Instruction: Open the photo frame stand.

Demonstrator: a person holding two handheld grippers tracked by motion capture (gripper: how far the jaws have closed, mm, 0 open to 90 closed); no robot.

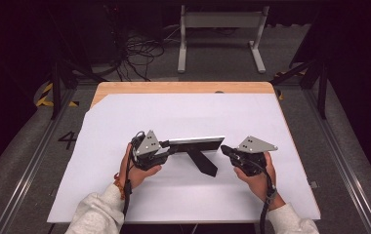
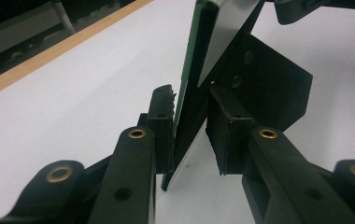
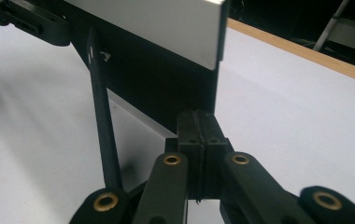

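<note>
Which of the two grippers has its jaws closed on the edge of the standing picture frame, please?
The left gripper: its jaws clamp the picture frame at its left end. The right gripper has its jaws shut together, empty, just beside the frame's other end.

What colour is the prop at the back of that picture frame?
Black; the frame's stand shows best in the left gripper view.

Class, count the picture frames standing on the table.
1: the frame stands mid-table on the white sheet, between the left gripper and right gripper.
</note>
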